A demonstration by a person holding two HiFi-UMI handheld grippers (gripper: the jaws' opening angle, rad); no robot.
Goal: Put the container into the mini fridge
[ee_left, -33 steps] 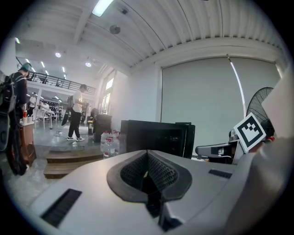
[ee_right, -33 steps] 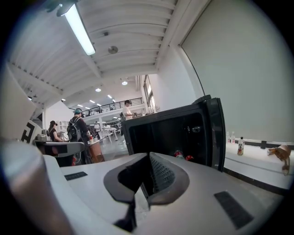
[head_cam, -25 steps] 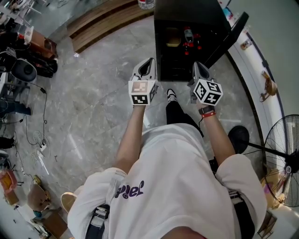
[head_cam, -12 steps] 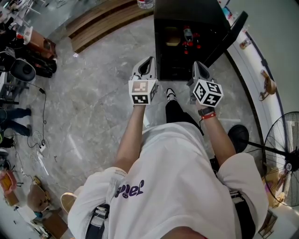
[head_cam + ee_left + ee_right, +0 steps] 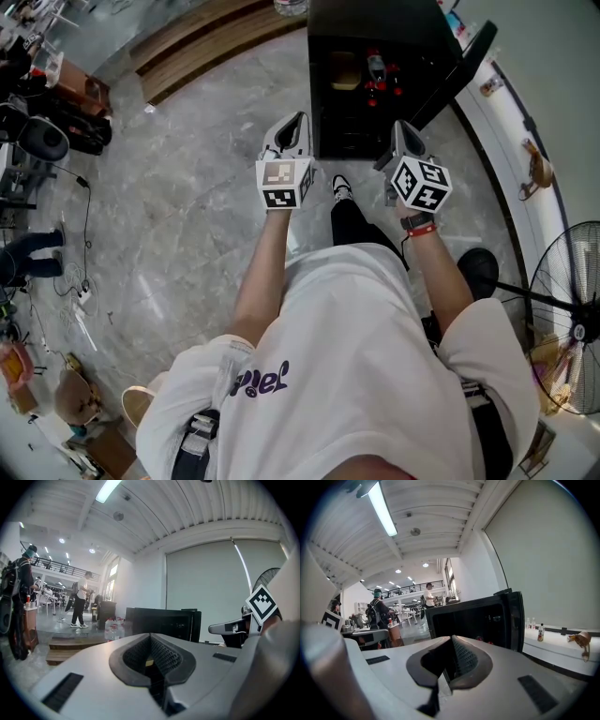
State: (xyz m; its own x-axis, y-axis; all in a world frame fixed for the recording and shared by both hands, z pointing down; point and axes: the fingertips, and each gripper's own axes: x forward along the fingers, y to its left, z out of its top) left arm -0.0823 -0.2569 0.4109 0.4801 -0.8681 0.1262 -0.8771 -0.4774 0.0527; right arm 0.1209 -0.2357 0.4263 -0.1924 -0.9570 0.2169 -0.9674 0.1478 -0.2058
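**Both grippers empty in front of the open mini fridge**

I stand on a grey marbled floor (image 5: pixel 187 216) with pale veins, a low wooden step (image 5: pixel 206 42) crossing it at the far side. On my right a white ledge (image 5: pixel 511 159) curves along the wall, and a black standing fan (image 5: pixel 567 309) is beside it. Overhead is a ribbed white ceiling with a strip light (image 5: pixel 382 510), and the hall behind opens onto a railed upper level.

The black mini fridge (image 5: pixel 375 19) is just ahead of me, its door (image 5: pixel 459 70) swung open to the right. The yellowish container (image 5: pixel 344 73) sits on an upper shelf inside, next to red-capped bottles (image 5: pixel 380 80).

My left gripper (image 5: pixel 298 127) has its fingers (image 5: pixel 164 656) clenched on nothing. My right gripper (image 5: pixel 401 131) has its fingers (image 5: pixel 461 660) pressed together likewise, empty. Both are held level, short of the fridge opening.

Each cube carries black-and-white square markers. My white shirt bears purple lettering (image 5: pixel 258 382), too creased to read. The small bottles (image 5: pixel 540 632) on the ledge have labels too small to read.
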